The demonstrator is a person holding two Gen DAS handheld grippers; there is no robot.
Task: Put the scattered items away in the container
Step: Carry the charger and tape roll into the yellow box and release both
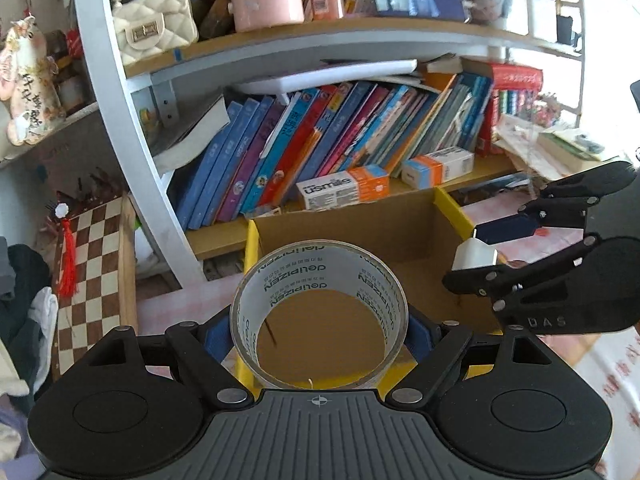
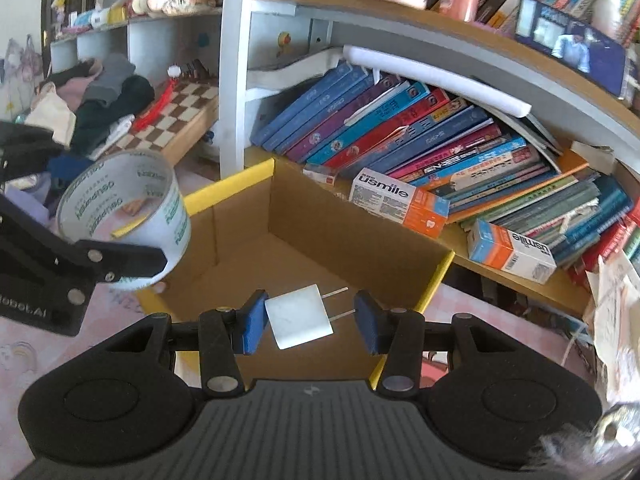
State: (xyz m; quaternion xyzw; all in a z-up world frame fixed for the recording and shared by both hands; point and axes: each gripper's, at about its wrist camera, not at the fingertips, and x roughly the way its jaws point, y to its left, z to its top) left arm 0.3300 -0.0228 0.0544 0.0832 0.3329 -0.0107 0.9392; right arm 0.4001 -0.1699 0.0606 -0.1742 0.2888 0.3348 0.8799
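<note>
A roll of clear packing tape (image 1: 320,280) with green print sits squeezed between the blue pads of my left gripper (image 1: 320,332), which is shut on it. It hangs over the near edge of an open cardboard box (image 1: 452,208) with a yellow rim. In the right wrist view, my right gripper (image 2: 310,320) is shut on a white charger plug (image 2: 298,316): the left pad presses its body and the two prongs point at the right pad. The plug hangs over the box (image 2: 232,184), whose brown floor looks bare. The tape roll (image 2: 124,216) shows at the left there.
Just behind the box, a low shelf holds slanted books (image 1: 320,140) and two usmile cartons (image 1: 344,188). A white shelf post (image 1: 132,120) stands at the left. A chessboard (image 1: 92,280) and a pile of clothes (image 2: 104,112) lie further left. The box rests on pink patterned cloth (image 2: 120,320).
</note>
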